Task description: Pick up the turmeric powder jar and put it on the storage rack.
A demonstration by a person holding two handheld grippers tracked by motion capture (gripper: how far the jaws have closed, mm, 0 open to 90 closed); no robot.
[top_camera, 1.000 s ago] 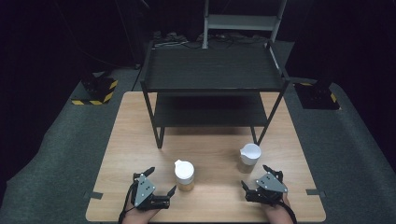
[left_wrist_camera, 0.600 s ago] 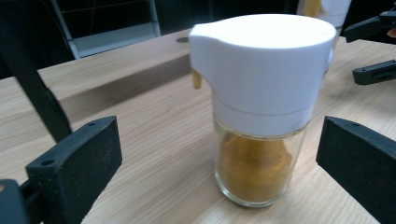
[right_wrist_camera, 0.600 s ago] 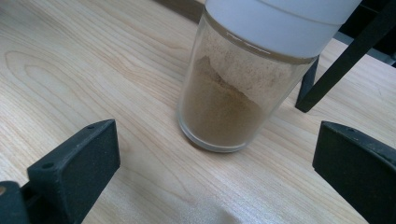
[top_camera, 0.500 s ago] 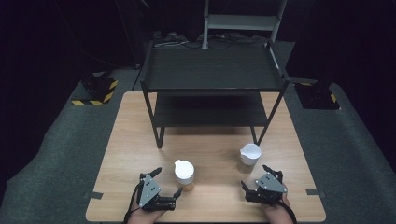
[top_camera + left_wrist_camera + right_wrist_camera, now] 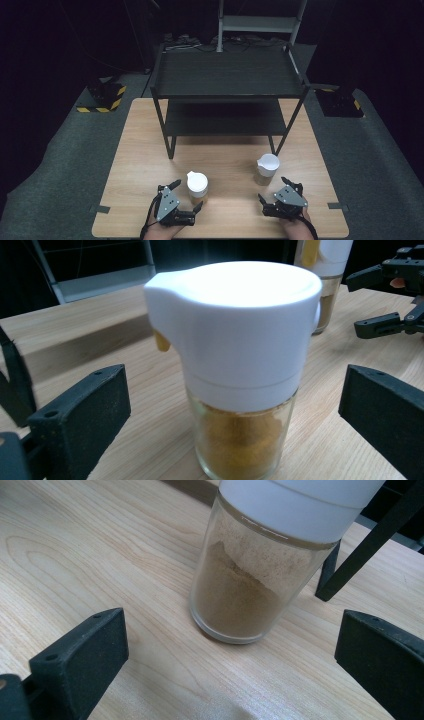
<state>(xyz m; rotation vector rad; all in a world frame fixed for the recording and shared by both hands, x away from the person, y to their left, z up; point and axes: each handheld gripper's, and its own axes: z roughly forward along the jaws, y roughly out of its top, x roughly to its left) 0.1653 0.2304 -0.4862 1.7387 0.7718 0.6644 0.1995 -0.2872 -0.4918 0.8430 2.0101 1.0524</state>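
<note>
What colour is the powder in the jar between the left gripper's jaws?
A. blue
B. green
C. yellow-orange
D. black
C: in the left gripper view the glass jar with the white lid holds yellow-orange powder, and the left gripper has its jaws open on either side of it.

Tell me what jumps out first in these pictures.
Two white-lidded spice jars stand on the wooden table: the yellow-powder jar sits between the open left gripper's fingers, while the brown-powder jar stands just ahead of the open right gripper. Behind them rises a black two-tier shelf.
</note>
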